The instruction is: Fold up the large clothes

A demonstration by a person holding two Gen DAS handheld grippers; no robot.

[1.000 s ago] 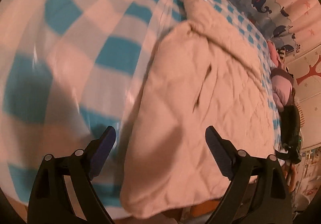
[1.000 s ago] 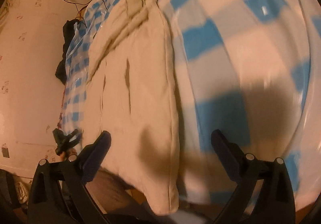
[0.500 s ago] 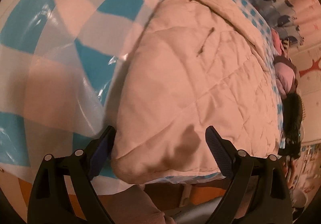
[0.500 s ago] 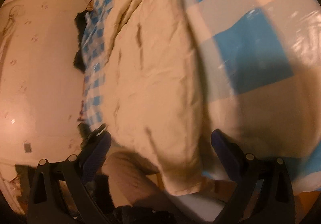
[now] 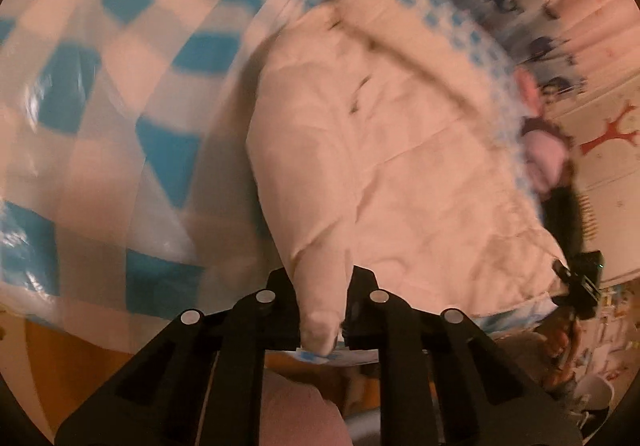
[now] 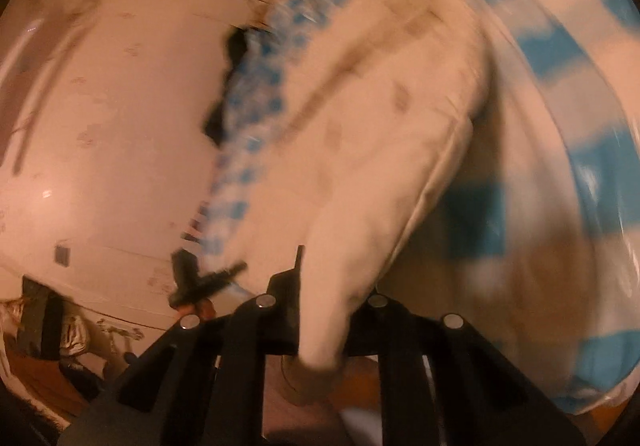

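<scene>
In the left wrist view, the blue-and-white checked cloth [image 5: 120, 134] fills the left side, glossy under what looks like a clear cover. To its right lies the cream quilted garment [image 5: 400, 166], spread flat on the cloth, with its near corner pulled up into a peak. The left gripper [image 5: 322, 310] is clenched on that corner, its black fingers [image 5: 286, 302] pressed against the fabric on both sides. A second ago these fingers stood wide apart above the garment's near edge with nothing between them; half a second ago they straddled the corner without pinching it. Farther right, a whale-print curtain [image 5: 520, 6] hangs behind the surface, and the other gripper shows small at the garment's far corner.

In the right wrist view, badly blurred, a pale wall [image 6: 112, 126] takes up the left half, with a dark shape [image 6: 228, 86] at the edge of the checked cloth. The garment [image 6: 380, 146] runs through the middle, and the right gripper [image 6: 324, 310] is clamped on its other near corner, which is drawn up between the fingers. Earlier this gripper too was spread open over the garment's edge. The checked cloth [image 6: 560, 126] covers the right side.
</scene>
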